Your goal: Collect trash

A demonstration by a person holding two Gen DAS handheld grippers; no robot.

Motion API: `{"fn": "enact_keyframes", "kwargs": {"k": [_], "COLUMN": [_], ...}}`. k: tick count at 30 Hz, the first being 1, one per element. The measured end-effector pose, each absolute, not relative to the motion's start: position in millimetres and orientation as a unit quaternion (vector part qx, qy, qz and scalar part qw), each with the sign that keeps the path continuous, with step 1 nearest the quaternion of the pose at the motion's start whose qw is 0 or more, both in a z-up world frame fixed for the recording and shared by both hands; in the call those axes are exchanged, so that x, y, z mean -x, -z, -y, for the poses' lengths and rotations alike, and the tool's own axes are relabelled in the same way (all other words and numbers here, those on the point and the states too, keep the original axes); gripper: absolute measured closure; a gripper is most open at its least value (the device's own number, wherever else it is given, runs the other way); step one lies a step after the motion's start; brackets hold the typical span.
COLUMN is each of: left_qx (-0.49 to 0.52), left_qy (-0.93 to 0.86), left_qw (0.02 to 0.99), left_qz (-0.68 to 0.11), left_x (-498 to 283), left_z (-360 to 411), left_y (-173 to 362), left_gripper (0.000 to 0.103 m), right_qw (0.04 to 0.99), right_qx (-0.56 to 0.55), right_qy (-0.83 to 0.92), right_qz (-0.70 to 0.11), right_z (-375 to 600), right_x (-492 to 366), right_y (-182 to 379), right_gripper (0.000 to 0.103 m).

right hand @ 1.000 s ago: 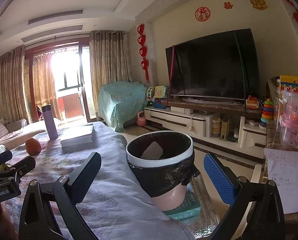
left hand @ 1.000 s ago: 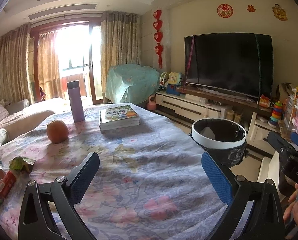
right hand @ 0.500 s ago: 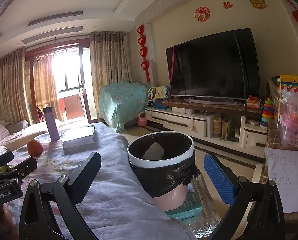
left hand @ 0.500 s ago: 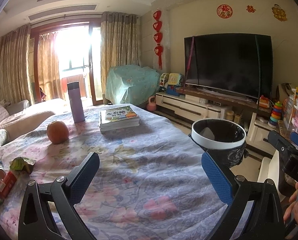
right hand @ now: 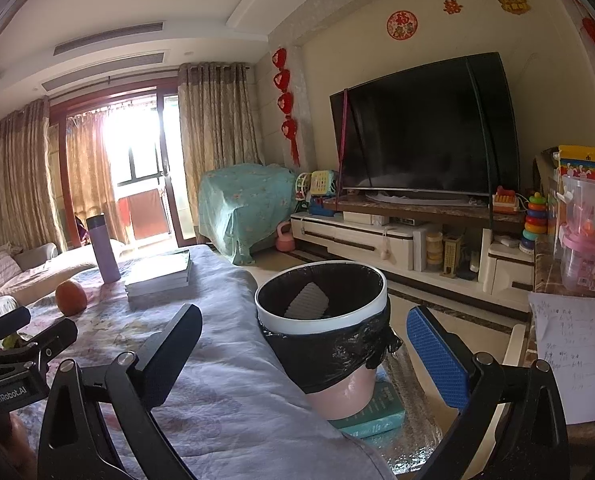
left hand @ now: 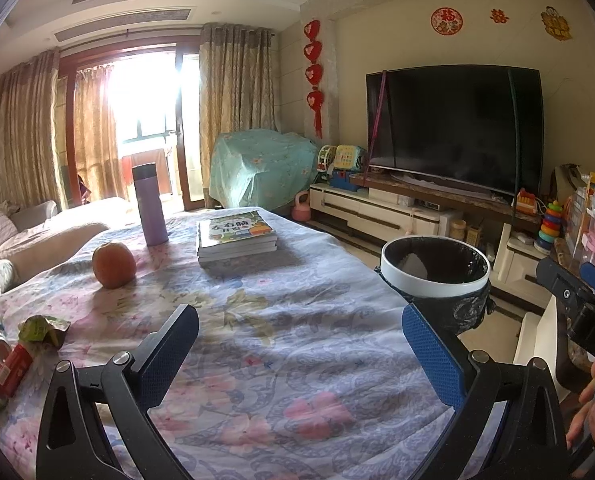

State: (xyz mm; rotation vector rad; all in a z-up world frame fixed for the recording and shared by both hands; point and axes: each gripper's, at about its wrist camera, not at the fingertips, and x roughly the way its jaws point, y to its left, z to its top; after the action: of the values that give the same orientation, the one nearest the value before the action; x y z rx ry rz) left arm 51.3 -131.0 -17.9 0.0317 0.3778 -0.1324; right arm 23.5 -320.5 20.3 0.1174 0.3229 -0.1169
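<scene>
Floral table [left hand: 297,340]: wrappers [left hand: 21,344] show left only; both tongs [left hand: 297,356] [right hand: 303,356] apart, empty.

Daylight entered through the balcony window [left hand: 145,112], overexposed to white glare, room interior moderately lit, television screen [left hand: 453,128] dark with faint reflections, soft shadows beside objects on the tablecloth [left hand: 297,312], strong fisheye bending and dark vignetting at corners, focus acceptably sharp.

Sunlit curtained window [left hand: 137,120], dark television [left hand: 453,128] on cream wall, perhaps tiled floor.
</scene>
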Motion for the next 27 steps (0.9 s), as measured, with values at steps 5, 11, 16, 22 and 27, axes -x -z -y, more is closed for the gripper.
{"fn": "enact_keyframes", "kwargs": {"k": [5, 11, 16, 22, 27], "left_qx": [-0.016, -0.019, -0.019, -0.02, -0.021], "left_qy": [0.066, 0.068, 0.069, 0.07, 0.072], "left_qw": [0.98, 0.979, 0.979, 0.979, 0.979], "left_qz": [-0.188, -0.189, -0.19, -0.19, -0.191], "left_x": [-51.1, -51.8, -52.0, -52.9, -54.0], "left_z": [131.2, 131.1, 131.1, 131.4, 131.1], "left_y": [18.0, 17.6, 17.6, 18.2, 18.9], "left_gripper": [0.001, 0.001, 0.001, 0.001, 0.001], "right_qw": [0.984, 0.983, 0.983, 0.983, 0.983], "right_qx": [-0.06, -0.062, -0.063, -0.064, -0.065], "right_qy": [0.058, 0.058, 0.057, 0.056, 0.056], "right_qz": [-0.16, -0.16, -0.161, -0.162, -0.163], "right_z": [319.7, 319.4, 318.6, 316.9, 317.7], "right_x": [-23.7, -23.1, -22.6, -21.7, -22.9], "right_y": [-20.3, -20.1, -19.8, -19.4, -19.1], "right_gripper": [0.0, 0.0, 0.0, 0.0, 0.0]}}
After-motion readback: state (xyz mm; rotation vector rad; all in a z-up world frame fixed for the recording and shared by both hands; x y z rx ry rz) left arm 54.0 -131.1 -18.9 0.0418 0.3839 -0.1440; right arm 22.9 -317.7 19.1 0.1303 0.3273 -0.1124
